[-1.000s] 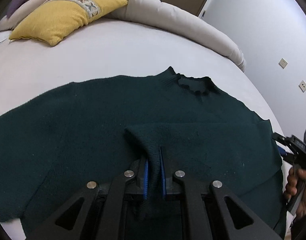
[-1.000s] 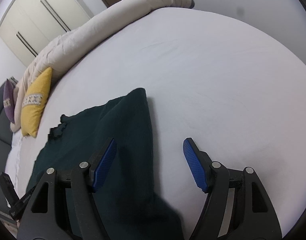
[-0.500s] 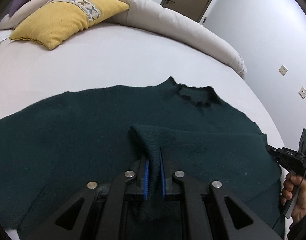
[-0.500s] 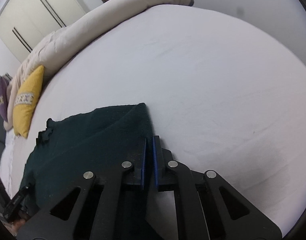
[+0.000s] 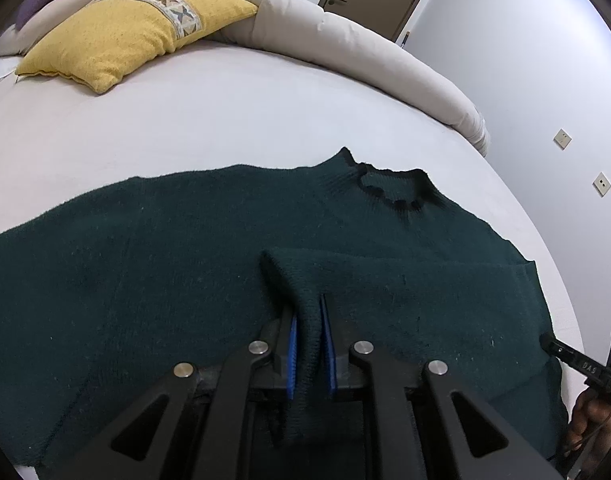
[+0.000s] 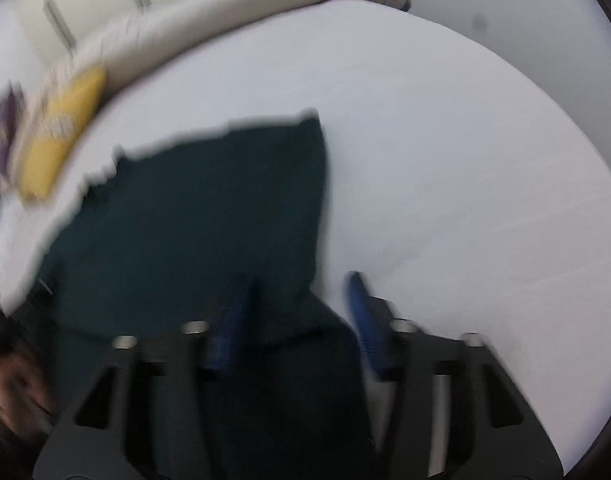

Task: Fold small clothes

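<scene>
sweater [image 5: 185, 272] | fold pinched in left claw [image 5: 308, 320] | on bed [image 5: 225, 120]

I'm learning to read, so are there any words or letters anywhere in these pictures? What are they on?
"DAS": white letters on the black arm of the right tongs, at the right edge of the left wrist view.
The patterned band on the yellow square cushion has shapes, no letters.
The dark green knitted sweater shows no label.
The right wrist view is blurred; no text can be made out there.
</scene>
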The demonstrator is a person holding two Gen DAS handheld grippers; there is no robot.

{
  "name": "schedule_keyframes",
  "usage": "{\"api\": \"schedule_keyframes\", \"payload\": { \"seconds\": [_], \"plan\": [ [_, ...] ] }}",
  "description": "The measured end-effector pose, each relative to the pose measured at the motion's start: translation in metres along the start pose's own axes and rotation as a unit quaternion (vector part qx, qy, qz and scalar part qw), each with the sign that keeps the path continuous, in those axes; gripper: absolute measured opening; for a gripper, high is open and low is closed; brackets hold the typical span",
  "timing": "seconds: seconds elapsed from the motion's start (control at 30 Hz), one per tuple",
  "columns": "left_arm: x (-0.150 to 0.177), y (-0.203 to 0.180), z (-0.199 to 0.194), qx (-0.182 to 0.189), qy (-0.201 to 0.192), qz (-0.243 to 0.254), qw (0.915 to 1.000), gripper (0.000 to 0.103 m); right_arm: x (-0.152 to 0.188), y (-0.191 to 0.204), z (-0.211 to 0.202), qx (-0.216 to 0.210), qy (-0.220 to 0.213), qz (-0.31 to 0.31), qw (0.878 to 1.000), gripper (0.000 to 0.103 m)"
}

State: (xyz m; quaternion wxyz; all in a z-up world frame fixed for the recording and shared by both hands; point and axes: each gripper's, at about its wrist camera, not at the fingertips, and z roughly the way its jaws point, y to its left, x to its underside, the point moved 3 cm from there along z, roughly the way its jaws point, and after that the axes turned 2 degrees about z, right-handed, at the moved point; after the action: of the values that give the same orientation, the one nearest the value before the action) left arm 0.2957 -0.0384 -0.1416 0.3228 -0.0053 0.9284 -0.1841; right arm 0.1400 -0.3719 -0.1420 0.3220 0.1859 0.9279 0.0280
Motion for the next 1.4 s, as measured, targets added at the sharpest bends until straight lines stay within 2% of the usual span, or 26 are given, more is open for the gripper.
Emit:
{"api": "schedule_keyframes", "payload": {
  "seconds": [0.13, 0.2, 0.33, 0.37, 0.4, 0.43, 0.47, 0.53, 0.57, 0.6, 0.7, 0.77, 0.8, 0.97, 1.03, 1.1, 1.17, 1.23, 1.3, 1.33, 1.37, 1.4],
  "plan": [
    [0.003, 0.006, 0.003, 0.012, -0.006, -0.009, 0.9999, 0.016, -0.005, -0.015, 0.008, -0.037, -0.008, 0.061, 0.997, 0.022],
    [0.002, 0.01, 0.004, 0.023, -0.002, -0.02, 0.9995, 0.016, -0.004, -0.022, 0.015, -0.066, -0.023, 0.088, 0.994, 0.021],
    [0.001, 0.014, -0.009, 0.038, 0.018, -0.044, 0.9981, 0.021, 0.004, -0.025, 0.014, -0.066, -0.042, 0.084, 0.993, 0.022],
    [0.003, 0.015, -0.022, 0.034, 0.021, -0.048, 0.998, 0.031, 0.008, -0.026, 0.01, -0.066, -0.042, 0.088, 0.993, 0.022],
    [0.005, 0.018, -0.038, 0.032, 0.016, -0.049, 0.9982, 0.039, 0.011, -0.025, 0.002, -0.058, -0.038, 0.103, 0.992, 0.028],
    [0.01, 0.025, -0.065, 0.031, -0.004, -0.046, 0.9985, 0.054, 0.019, -0.036, -0.015, -0.045, -0.039, 0.12, 0.991, 0.04],
    [0.016, 0.034, -0.087, 0.026, -0.025, -0.048, 0.9982, 0.066, 0.024, -0.038, -0.033, -0.032, -0.053, 0.137, 0.989, 0.046],
    [0.03, 0.066, -0.133, 0.006, -0.058, -0.073, 0.9956, 0.074, 0.033, -0.028, -0.063, -0.049, -0.088, 0.148, 0.984, 0.054],
    [0.039, 0.089, -0.155, 0.002, -0.07, -0.096, 0.9929, 0.074, 0.039, -0.021, -0.074, -0.061, -0.096, 0.148, 0.982, 0.059],
    [0.048, 0.115, -0.175, -0.005, -0.079, -0.122, 0.9893, 0.074, 0.048, -0.011, -0.084, -0.073, -0.102, 0.147, 0.981, 0.07],
    [0.073, 0.187, -0.216, -0.048, -0.095, -0.187, 0.9765, 0.074, 0.074, 0.023, -0.098, -0.106, -0.096, 0.127, 0.982, 0.072],
    [0.092, 0.241, -0.239, -0.064, -0.1, -0.252, 0.9606, 0.074, 0.093, 0.049, -0.098, -0.13, -0.077, 0.119, 0.981, 0.072],
    [0.104, 0.27, -0.252, -0.073, -0.103, -0.29, 0.9486, 0.074, 0.102, 0.062, -0.097, -0.14, -0.066, 0.115, 0.981, 0.072],
    [0.131, 0.345, -0.296, -0.124, -0.137, -0.367, 0.9119, 0.074, 0.13, 0.121, -0.093, -0.157, -0.032, 0.074, 0.984, 0.072],
    [0.134, 0.36, -0.305, -0.141, -0.146, -0.38, 0.9023, 0.075, 0.134, 0.131, -0.095, -0.159, -0.026, 0.068, 0.984, 0.072],
    [0.137, 0.371, -0.305, -0.157, -0.139, -0.395, 0.8945, 0.075, 0.137, 0.142, -0.097, -0.164, -0.021, 0.067, 0.984, 0.072],
    [0.14, 0.378, -0.302, -0.15, -0.143, -0.403, 0.8912, 0.075, 0.141, 0.149, -0.099, -0.163, -0.02, 0.061, 0.985, 0.072],
    [0.137, 0.376, -0.29, -0.16, -0.131, -0.387, 0.8987, 0.075, 0.149, 0.15, -0.103, -0.159, -0.018, 0.052, 0.986, 0.072],
    [0.128, 0.379, -0.282, -0.173, -0.124, -0.367, 0.9058, 0.07, 0.153, 0.147, -0.103, -0.157, -0.012, 0.051, 0.986, 0.072],
    [0.128, 0.383, -0.281, -0.171, -0.123, -0.368, 0.9057, 0.059, 0.154, 0.148, -0.102, -0.156, -0.009, 0.053, 0.986, 0.072],
    [0.127, 0.385, -0.28, -0.165, -0.122, -0.373, 0.9048, 0.039, 0.156, 0.149, -0.101, -0.156, -0.007, 0.055, 0.986, 0.072],
    [0.125, 0.39, -0.276, -0.157, -0.116, -0.379, 0.9046, 0.029, 0.154, 0.145, -0.099, -0.157, -0.006, 0.056, 0.986, 0.072]
  ]
}}
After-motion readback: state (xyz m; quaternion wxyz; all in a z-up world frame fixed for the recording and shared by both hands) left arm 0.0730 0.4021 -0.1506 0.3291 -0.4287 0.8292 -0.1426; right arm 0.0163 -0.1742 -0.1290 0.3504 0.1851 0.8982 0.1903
